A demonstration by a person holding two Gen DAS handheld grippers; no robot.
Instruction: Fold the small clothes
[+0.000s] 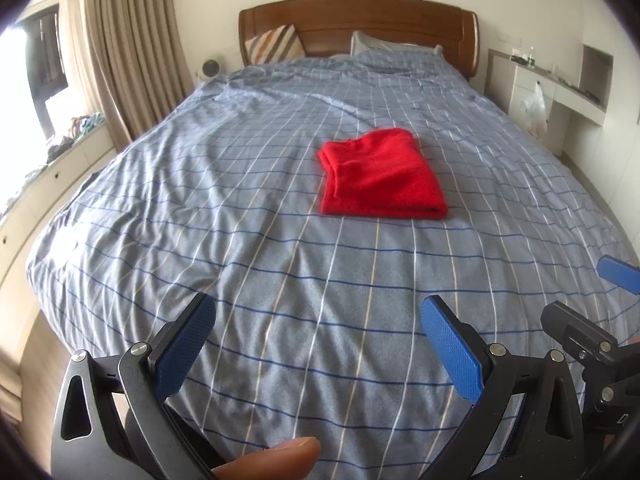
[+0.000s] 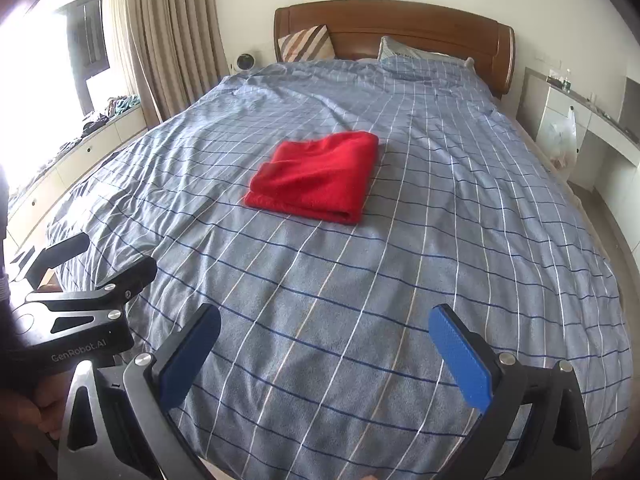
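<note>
Well, red garment (image 1: pixel 380 176) mid-bed, folded; looks soft, light — grab near edge. Left gripper (image 1: pixel 318 344) & right gripper (image 2: pixel 324 350) wide apart, holding nothing.

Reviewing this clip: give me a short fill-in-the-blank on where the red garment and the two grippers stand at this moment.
1. The red garment lies ____ on the checked bedspread, not spread out.
2. The left gripper has its jaws ____, holding nothing.
3. The right gripper is ____ the garment, not touching it.
4. A striped cushion leans against the wooden ____.

Missing words: folded; open; short of; headboard
</note>
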